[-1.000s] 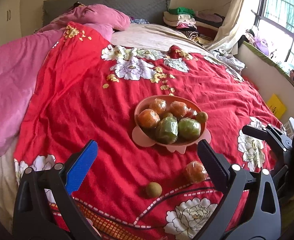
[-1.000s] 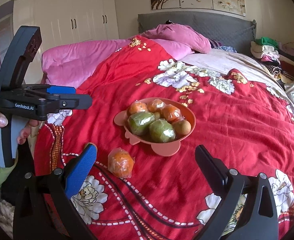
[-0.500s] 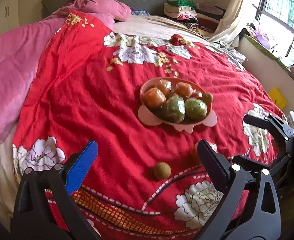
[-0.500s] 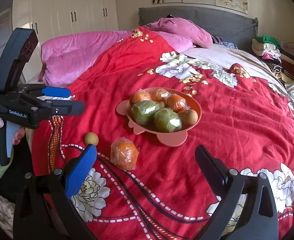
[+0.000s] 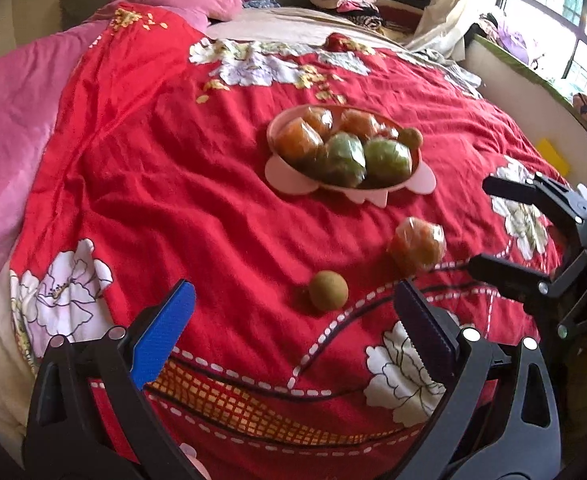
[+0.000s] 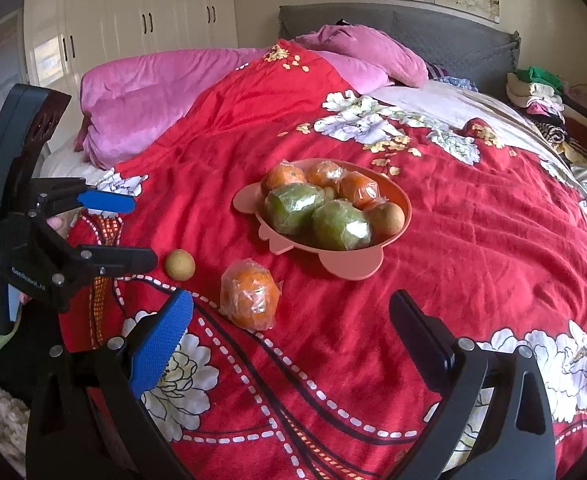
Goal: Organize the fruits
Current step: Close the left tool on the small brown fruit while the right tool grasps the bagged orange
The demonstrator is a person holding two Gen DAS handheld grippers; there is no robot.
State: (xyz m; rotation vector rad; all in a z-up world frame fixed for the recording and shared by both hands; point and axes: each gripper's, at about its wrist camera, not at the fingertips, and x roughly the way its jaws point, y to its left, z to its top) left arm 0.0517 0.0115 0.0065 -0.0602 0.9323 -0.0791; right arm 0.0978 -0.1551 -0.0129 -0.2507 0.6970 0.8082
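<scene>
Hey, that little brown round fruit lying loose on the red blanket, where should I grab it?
Grip the small brown fruit across its middle, coming from above with the open left gripper. It is round, so any axis likely works, and it sits clear of the wrapped orange.

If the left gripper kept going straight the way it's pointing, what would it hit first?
Most likely the small brown fruit, lying loose on the red bedspread just ahead of the open left gripper. Depth is hard to judge; the wrapped orange sits further on, to the right.
</scene>
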